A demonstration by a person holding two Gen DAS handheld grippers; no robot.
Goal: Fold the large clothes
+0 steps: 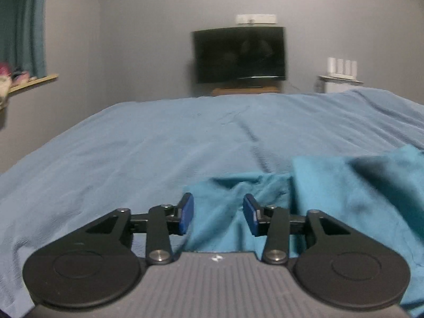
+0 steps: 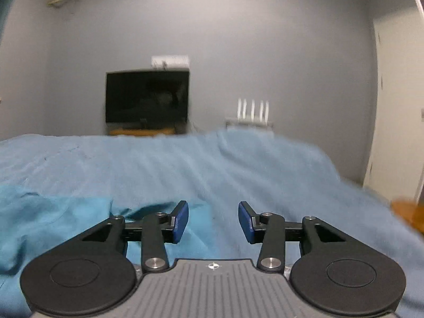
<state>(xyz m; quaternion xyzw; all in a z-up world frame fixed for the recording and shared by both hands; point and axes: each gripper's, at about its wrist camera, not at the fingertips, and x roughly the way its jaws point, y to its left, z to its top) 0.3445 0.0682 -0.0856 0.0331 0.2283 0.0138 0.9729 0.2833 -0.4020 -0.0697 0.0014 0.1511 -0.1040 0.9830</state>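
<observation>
One crumpled teal cloth garment [image 1: 344, 201] lies rumpled on the light-blue bedspread [image 1: 132, 145], below both grippers; the left gripper [image 1: 218, 216] and right gripper [image 2: 213, 220] each have two blue-padded fingers spread apart, holding nothing

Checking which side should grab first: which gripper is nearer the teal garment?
Left. The left gripper hovers directly over the teal garment; the right gripper hovers by its edge, mostly over the bedspread.

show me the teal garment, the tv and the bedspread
teal garment [image 1: 344, 198], left wrist view, on its raised fold
tv [image 1: 239, 54], left wrist view, middle of the dark screen
bedspread [image 2: 159, 164], right wrist view, bare stretch beyond the garment
</observation>
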